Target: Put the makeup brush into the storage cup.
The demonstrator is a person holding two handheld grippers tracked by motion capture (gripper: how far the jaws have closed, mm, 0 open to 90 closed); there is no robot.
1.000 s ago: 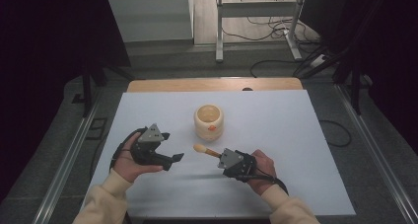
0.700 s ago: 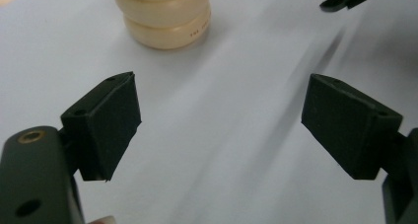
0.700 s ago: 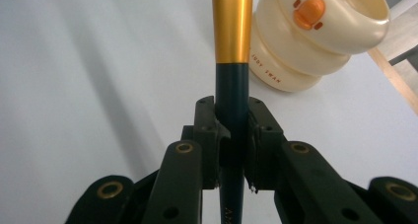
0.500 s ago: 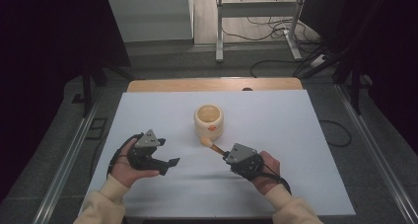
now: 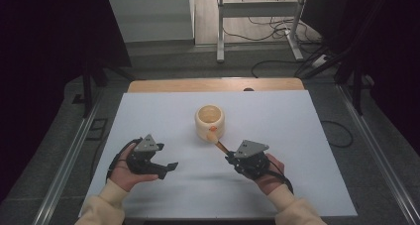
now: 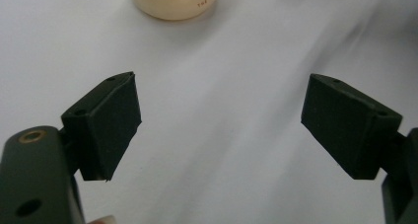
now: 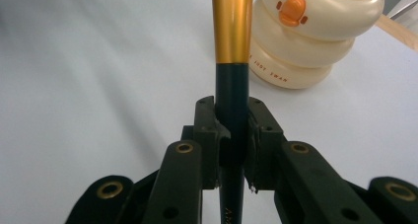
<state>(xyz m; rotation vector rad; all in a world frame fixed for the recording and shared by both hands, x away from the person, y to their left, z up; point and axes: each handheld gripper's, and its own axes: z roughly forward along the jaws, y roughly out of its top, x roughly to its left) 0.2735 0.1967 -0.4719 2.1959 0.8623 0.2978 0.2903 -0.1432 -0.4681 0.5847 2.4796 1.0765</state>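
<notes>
A person seated at the near edge of a white table (image 5: 307, 136) works two hand-held grippers. The right gripper (image 5: 232, 158) is clamped on the dark handle of a makeup brush (image 7: 232, 51), whose gold ferrule points away toward a cream, ring-stacked cup (image 5: 210, 122) with a small orange duck-bill badge on its near side. In the high view the brush tip lies just beside the cup's base, on its near right side, low over the table. The left gripper (image 5: 168, 168) hovers near the left of the table, well apart from the cup, jaws spread wide with nothing between them; its own view shows bare tabletop and the cup's foot at the far edge. The step in hand appears to be carrying the brush to the cup. The next move likely calls for lifting the brush head above the rim and tipping it upright over the opening, perhaps with the free gripper steadying the cup, which could slide if nudged.
</notes>
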